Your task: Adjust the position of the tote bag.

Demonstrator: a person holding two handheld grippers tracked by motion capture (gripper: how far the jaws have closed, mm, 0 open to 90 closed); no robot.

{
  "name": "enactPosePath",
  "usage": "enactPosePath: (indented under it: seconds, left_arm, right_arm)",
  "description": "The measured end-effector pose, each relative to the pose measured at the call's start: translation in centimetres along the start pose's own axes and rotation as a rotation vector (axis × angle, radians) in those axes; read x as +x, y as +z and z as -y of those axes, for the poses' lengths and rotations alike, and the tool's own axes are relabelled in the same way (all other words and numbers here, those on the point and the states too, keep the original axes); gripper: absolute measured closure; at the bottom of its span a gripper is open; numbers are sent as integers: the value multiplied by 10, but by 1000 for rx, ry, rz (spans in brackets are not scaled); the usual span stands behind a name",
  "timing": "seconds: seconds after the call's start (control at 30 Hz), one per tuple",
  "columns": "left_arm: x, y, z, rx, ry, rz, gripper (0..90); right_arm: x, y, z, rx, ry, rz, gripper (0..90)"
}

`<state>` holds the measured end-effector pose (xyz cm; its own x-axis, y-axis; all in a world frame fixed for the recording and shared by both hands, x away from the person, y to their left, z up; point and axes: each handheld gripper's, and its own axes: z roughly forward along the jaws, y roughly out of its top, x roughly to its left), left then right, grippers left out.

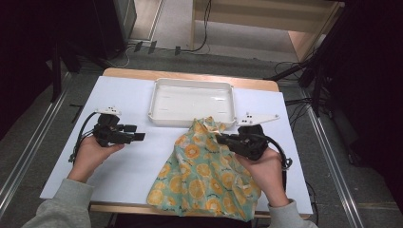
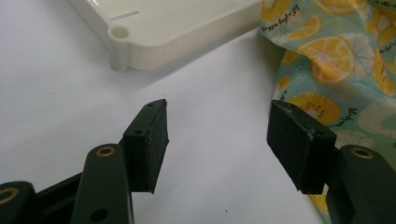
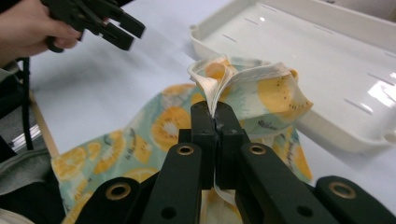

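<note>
So the right gripper is clamped tight on a bunched edge of the orange-print cloth, lifting it just in front of the white tray; left gripper hangs half open, empty. Looks like the cloth goes into the tray next

Counter, white top: cream tray at far centre; orange-print cloth near right, draping over near edge

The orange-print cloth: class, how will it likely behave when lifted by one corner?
Probably floppy: the cloth drapes in folds below the right gripper. Likely light: a shut pinch on one bunched edge holds it. It may drag over the table.
</note>
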<state>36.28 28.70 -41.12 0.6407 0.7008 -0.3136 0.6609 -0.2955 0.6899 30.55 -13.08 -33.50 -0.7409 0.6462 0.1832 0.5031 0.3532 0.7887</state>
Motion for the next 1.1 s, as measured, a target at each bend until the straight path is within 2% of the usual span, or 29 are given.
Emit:
enactPosePath:
  seconds: [0.13, 0.3, 0.63, 0.73, 0.87, 0.97, 1.1]
  left_arm:
    - [0, 0, 0, 2, 3, 1, 392]
    - [0, 0, 0, 2, 4, 2, 392]
    - [0, 0, 0, 0, 2, 2, 392]
    - [1, -1, 0, 0, 3, 3, 392]
    - [2, -1, 0, 1, 2, 1, 392]
    - [2, 0, 0, 1, 0, 2, 392]
    - [1, 0, 0, 4, 5, -1, 392]
  right_arm:
    - [14, 7, -16, -13, -30, -33, 900]
    - [24, 13, -30, -29, -58, -59, 900]
    - [38, 31, -65, -73, -80, -123, 900]
    - [41, 37, -75, -95, -114, -214, 900]
    - [44, 45, -82, -88, -164, -275, 900]
    - [48, 52, -83, -89, -156, -316, 900]
    - [56, 60, -77, -112, -167, -292, 900]
